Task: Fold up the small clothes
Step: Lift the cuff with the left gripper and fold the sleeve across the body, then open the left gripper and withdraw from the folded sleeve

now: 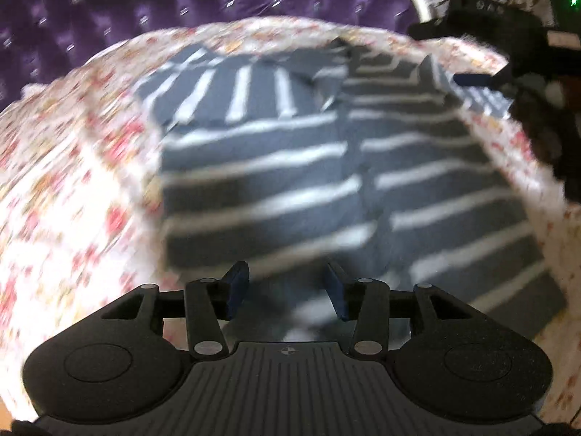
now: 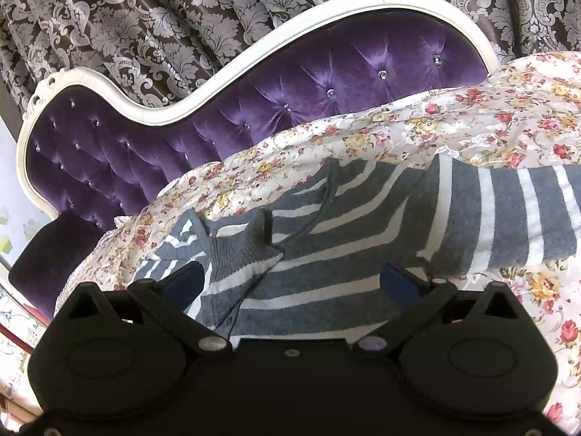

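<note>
A grey sweater with white stripes (image 1: 276,167) lies spread on a floral bedspread (image 1: 72,196); one sleeve is folded across its upper left. The left wrist view is blurred by motion. My left gripper (image 1: 287,290) is open and empty, just above the sweater's near hem. My right gripper (image 2: 294,283) is open wide over the sweater (image 2: 326,254), near the ribbed collar (image 2: 243,250) and a sleeve (image 2: 508,214) to the right; nothing is held. The right gripper also shows in the left wrist view (image 1: 472,80) at the sweater's far right edge.
A purple tufted headboard (image 2: 290,94) with a white carved frame (image 2: 203,98) stands behind the bed. Dark patterned curtains (image 2: 181,11) hang behind it. The floral bedspread (image 2: 508,116) surrounds the sweater on all sides.
</note>
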Action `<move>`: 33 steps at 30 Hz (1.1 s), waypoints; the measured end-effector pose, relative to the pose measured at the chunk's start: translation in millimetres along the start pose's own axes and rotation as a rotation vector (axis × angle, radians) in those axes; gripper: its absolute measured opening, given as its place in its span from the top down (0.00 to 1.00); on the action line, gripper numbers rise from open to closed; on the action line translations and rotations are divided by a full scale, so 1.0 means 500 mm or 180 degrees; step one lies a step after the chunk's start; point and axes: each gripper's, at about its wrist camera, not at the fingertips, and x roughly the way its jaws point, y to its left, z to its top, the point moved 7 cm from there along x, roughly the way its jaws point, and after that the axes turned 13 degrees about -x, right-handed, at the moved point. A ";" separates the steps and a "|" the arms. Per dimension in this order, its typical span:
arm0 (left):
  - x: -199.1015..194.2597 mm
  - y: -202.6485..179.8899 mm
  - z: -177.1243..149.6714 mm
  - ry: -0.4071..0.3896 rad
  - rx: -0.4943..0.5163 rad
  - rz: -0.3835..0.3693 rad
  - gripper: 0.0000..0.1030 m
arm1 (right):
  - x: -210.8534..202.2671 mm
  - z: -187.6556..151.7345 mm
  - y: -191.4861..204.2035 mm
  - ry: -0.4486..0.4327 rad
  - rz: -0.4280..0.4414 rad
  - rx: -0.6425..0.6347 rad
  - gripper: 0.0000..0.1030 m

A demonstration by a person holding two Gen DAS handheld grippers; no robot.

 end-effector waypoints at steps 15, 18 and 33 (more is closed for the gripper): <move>-0.086 0.148 0.020 -0.0326 -0.0698 0.0424 0.49 | 0.014 -0.012 0.036 -0.0049 -0.0151 -0.0385 0.01; -0.078 0.143 0.084 -0.0578 -0.0853 0.0240 0.40 | 0.016 -0.013 0.057 -0.0134 -0.0232 -0.0629 0.01; 0.085 0.117 0.157 -0.0397 -0.0748 0.0046 0.18 | 0.119 0.031 0.198 -0.0143 -0.0668 -0.1703 0.01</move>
